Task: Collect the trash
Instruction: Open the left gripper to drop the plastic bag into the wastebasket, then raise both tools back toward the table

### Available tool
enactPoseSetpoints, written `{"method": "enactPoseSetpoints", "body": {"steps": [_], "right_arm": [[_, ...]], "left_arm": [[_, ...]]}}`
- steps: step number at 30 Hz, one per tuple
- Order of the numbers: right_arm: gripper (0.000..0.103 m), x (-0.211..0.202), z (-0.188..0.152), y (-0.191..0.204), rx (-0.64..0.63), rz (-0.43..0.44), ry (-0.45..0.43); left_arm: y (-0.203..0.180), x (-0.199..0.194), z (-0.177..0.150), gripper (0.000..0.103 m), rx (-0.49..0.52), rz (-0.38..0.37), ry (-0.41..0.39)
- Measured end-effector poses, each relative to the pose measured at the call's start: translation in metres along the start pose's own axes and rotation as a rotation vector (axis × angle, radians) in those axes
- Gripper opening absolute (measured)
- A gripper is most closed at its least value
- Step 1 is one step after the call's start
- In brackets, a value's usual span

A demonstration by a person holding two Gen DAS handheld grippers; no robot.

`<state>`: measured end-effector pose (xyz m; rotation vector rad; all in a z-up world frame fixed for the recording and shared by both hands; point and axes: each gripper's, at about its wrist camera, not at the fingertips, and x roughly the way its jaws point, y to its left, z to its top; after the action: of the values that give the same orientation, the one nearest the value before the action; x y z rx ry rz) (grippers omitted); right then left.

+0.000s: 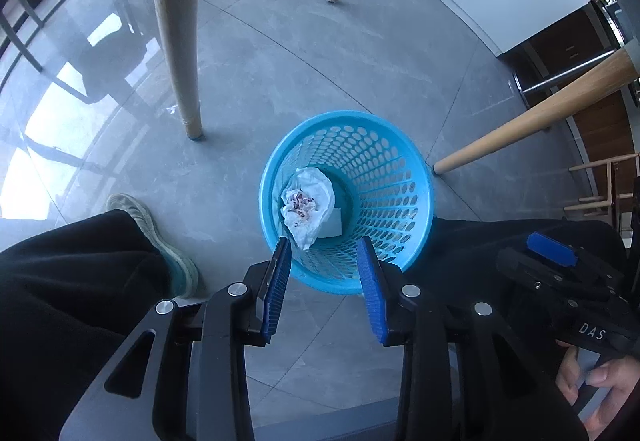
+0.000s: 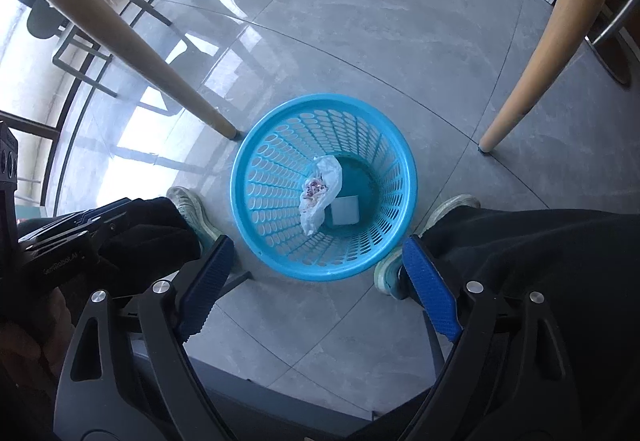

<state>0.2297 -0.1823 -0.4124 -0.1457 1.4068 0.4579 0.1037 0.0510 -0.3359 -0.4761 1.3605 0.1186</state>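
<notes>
In the blue basket (image 1: 404, 177), a crumpled, stained white tissue (image 1: 306, 205) lies.

The right gripper (image 2: 316, 261) points steeply down, jaws wide apart and empty. Directly ahead of it stands a blue perforated wastebasket (image 2: 276, 177) holding a crumpled stained tissue (image 2: 322, 191) and a small white box (image 2: 345, 211).
</notes>
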Motion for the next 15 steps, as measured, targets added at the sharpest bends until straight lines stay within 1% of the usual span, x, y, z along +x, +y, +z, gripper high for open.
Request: {"method": "enactPoseSetpoints", "body": {"steps": [2,4,6,8,10,12,15], "right_arm": [[0.086,-0.013,-0.006,0.002,-0.014,-0.001,-0.016],[0.089,-0.025,-0.013,0.002,-0.029,0.0,-0.03],[0.089,-0.037,-0.021,0.004,-0.046,0.003,-0.043],[0.091,-0.049,-0.029,0.008,-0.07,-0.001,-0.065],[0.094,-0.063,-0.035,0.009,-0.083,0.006,-0.084],[0.094,-0.073,-0.044,0.01,-0.099,0.006,-0.097],[0.094,-0.09,-0.055,0.009,-0.115,0.016,-0.124]], "left_arm": [[-0.004,-0.011,-0.006,0.042,0.027,0.044,-0.023],[-0.008,-0.021,-0.012,0.044,0.041,0.066,-0.041],[-0.011,-0.031,-0.017,0.046,0.054,0.073,-0.053],[-0.014,-0.041,-0.022,0.054,0.081,0.084,-0.076],[-0.018,-0.05,-0.03,0.056,0.108,0.1,-0.103],[-0.019,-0.059,-0.036,0.059,0.125,0.114,-0.126],[-0.021,-0.074,-0.042,0.062,0.14,0.109,-0.147]]}}
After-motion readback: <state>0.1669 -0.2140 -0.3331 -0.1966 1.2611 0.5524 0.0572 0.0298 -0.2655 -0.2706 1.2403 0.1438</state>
